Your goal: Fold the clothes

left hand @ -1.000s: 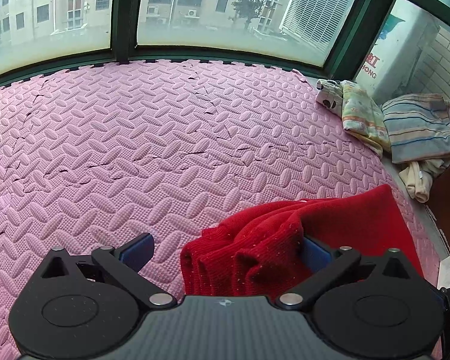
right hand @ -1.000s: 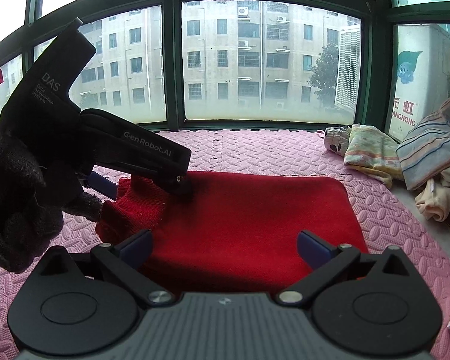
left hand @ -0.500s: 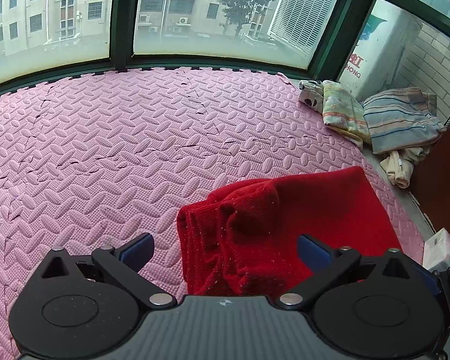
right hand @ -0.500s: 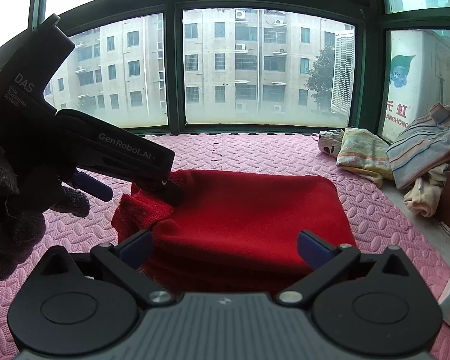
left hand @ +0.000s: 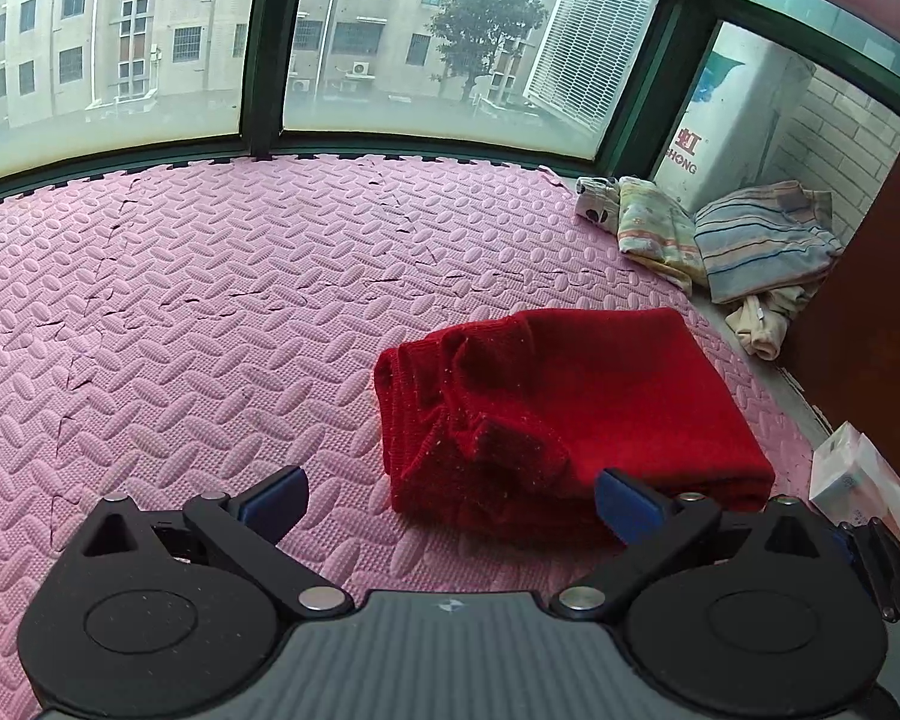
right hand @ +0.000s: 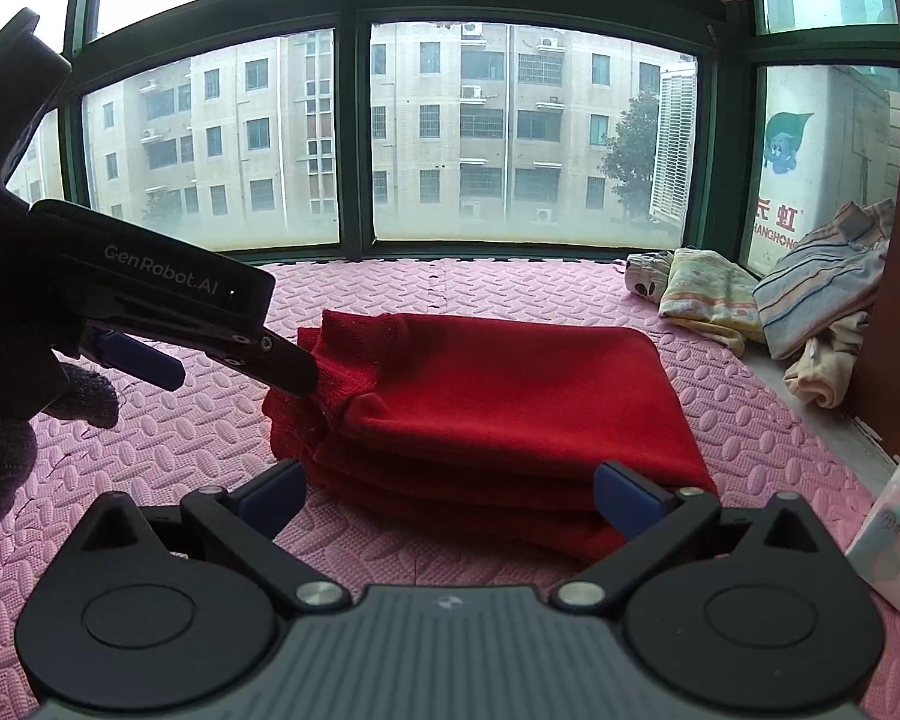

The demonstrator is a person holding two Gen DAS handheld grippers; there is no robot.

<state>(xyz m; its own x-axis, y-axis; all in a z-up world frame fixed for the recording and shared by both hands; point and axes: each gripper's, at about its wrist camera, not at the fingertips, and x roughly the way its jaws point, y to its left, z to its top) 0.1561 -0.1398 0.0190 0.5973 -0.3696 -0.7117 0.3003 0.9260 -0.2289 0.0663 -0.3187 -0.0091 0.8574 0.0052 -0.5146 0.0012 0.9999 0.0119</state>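
Left wrist view: the left gripper point(left hand: 450, 498) sits nearest, its two blue-tipped fingers point(left hand: 273, 498) spread wide with nothing between them. Just beyond its right finger lies the red sweater point(left hand: 576, 408), folded into a thick stack on the pink foam mat point(left hand: 210, 312). The stack sits right of centre, apart from the left finger and overlapped at its near edge by the right one. Its bunched, layered end faces left and toward the camera; the smooth flat side spreads away to the right.

In the right wrist view the right gripper point(right hand: 447, 495) is also wide open and empty, and the red sweater point(right hand: 498, 396) lies straight ahead of it, its near edge between the two fingers. Here the stack's long axis runs left to right across the mat, with the rumpled cuffs at the left end. The left gripper point(right hand: 210, 324), held in a dark gloved hand point(right hand: 6, 420), reaches in from the left, one finger tip right at that rumpled end; whether it touches the cloth I cannot tell.

A white tissue pack point(right hand: 894, 546) sits at the near right. Farther right, a pile of clothes point(left hand: 720, 246) lies near the wall. A window point(right hand: 510, 132) with a green frame runs along the far side.
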